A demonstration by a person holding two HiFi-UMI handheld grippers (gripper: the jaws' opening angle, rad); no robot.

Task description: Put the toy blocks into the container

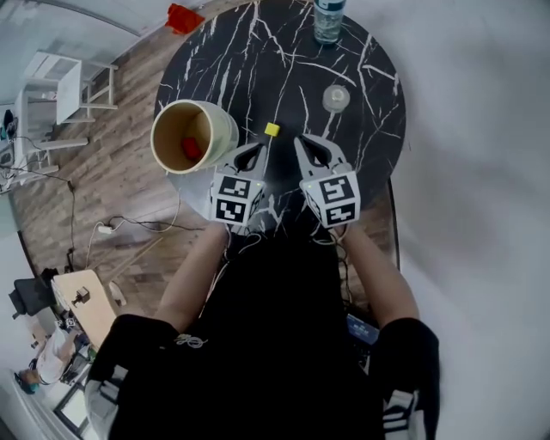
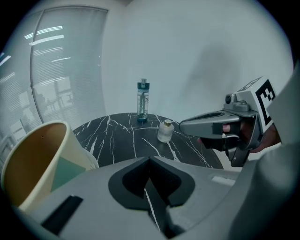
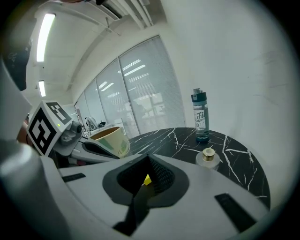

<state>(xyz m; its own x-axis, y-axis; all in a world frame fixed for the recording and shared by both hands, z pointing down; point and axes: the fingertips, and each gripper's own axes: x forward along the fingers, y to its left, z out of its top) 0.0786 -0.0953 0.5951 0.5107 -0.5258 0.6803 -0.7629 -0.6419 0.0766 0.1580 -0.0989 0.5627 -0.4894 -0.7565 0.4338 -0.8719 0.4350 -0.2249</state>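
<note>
A cream round container (image 1: 193, 136) stands at the left edge of the black marble table (image 1: 361, 60), with a red block (image 1: 191, 148) inside it. A small yellow block (image 1: 271, 130) lies on the table just beyond both grippers and between them. My left gripper (image 1: 260, 148) is shut and empty, right of the container (image 2: 42, 159). My right gripper (image 1: 301, 143) hangs beside it, its jaws together and holding nothing. In the right gripper view the yellow block (image 3: 147, 180) shows past the tips of my right gripper (image 3: 145, 187). In the left gripper view my left gripper (image 2: 152, 187) is empty.
A water bottle (image 1: 328, 19) stands at the table's far edge and a small glass bottle (image 1: 336, 98) nearer the middle. A red object (image 1: 184, 17) lies on the wooden floor beyond the table. A white rack (image 1: 64, 86) stands on the left.
</note>
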